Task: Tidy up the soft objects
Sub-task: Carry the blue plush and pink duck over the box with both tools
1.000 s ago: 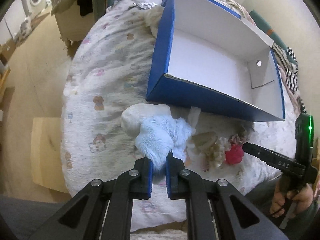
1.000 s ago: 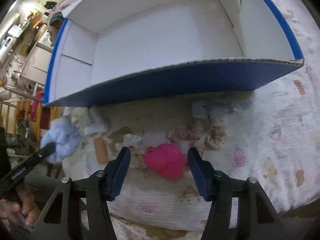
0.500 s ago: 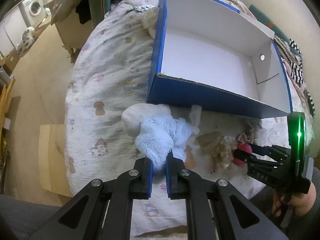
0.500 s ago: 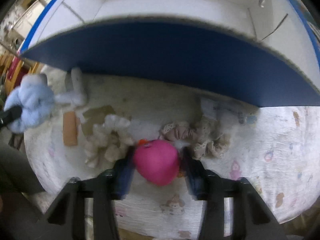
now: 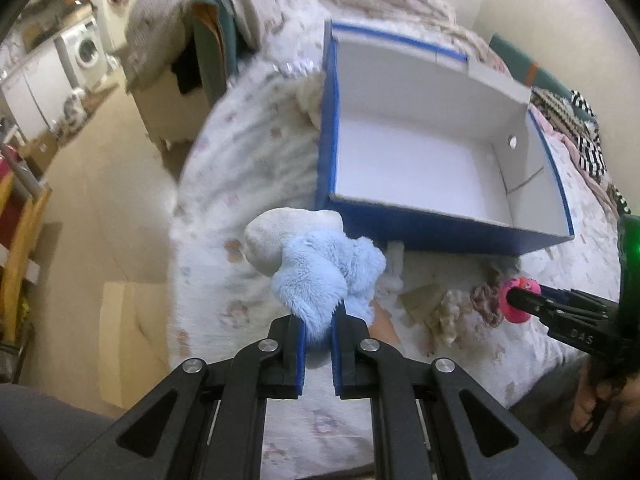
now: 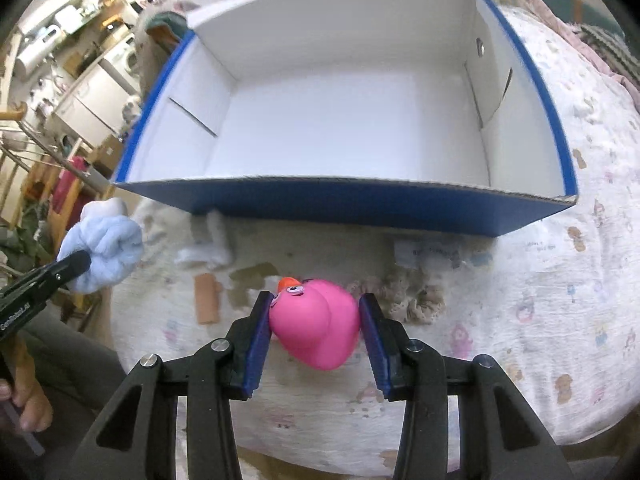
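The pink rubber duck (image 6: 316, 330) sits clamped between the 2 blue-padded fingers of the right gripper (image 6: 314, 332), its orange beak and eyes turned up and to the left; from the left wrist view the same duck (image 5: 516, 300) shows at the gripper tips, held above the bed (image 6: 580, 280) and just in front of the box. The light-blue plush toy (image 5: 324, 276) is pinched by a tuft of its fur between the nearly closed fingers of the left gripper (image 5: 318, 332), with a whitish plush part (image 5: 276, 232) attached on its far-left side; the right wrist view shows this toy (image 6: 106, 248) raised off the bed at the left edge. The blue cardboard box (image 6: 340, 204) lies open on the bed beyond both grippers — white inside, nothing visible in it, its near wall facing the grippers. On the printed bedsheet between box and grippers lie loose soft items: a beige crocheted piece (image 6: 412, 296) just beside the duck on its right, a small white fluffy item (image 6: 212, 248) near the box wall, an orange-tan strip (image 6: 208, 298), and a folded printed cloth (image 6: 432, 254). A cream fuzzy item (image 5: 444, 312) lies close to the right gripper. In the background — a washing machine (image 5: 86, 54) and a cabinet draped with clothes (image 5: 192, 40).
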`<state>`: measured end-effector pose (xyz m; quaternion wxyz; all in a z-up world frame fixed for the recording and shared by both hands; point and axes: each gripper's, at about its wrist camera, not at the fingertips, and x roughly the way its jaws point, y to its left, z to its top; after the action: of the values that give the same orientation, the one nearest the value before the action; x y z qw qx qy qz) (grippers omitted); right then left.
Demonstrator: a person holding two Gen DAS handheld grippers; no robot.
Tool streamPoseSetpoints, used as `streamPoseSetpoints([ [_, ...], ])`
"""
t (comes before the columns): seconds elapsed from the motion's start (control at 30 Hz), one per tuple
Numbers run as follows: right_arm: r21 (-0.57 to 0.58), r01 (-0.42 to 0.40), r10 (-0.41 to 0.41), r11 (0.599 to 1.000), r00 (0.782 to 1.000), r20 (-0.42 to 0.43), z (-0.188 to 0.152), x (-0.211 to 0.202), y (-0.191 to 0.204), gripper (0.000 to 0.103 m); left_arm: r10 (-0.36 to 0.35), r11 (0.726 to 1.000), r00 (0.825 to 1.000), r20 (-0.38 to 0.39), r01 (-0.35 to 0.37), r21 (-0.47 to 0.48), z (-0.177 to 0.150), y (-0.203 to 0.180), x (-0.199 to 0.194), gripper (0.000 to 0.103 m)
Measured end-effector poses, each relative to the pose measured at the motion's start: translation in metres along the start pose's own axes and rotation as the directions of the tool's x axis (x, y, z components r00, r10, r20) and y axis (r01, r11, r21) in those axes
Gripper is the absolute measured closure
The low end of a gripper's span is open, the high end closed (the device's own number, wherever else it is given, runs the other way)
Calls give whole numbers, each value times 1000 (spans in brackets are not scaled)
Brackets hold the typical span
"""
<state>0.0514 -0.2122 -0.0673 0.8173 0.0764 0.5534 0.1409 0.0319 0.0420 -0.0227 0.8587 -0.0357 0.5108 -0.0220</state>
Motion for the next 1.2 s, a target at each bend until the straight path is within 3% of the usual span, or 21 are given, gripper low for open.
streamPoseSetpoints([
  [0.17, -27, -35, 36, 999, 996, 75, 7, -18, 9, 57, 52, 999, 994, 94, -53, 10, -2, -1, -21, 94],
  [0.4, -30, -74, 78, 997, 978, 193, 19, -56, 8, 57, 64, 998, 980, 186, -66, 5, 5, -10, -48, 94],
  [0.67, -32, -94, 99, 995, 943, 319, 40, -84, 8, 57, 53, 997, 973, 225, -66, 50, 38, -31, -53, 94],
  [0.97, -38, -68, 77, 997, 938, 338, 78, -71, 2, 57, 41, 989, 966, 254, -75, 126, 83, -58, -36, 94],
  [1.2, -12, -38, 40, 999, 941, 337, 109, -54, -17, 57, 22, 988, 975, 222, -55, 143, 114, -76, -5, 94],
])
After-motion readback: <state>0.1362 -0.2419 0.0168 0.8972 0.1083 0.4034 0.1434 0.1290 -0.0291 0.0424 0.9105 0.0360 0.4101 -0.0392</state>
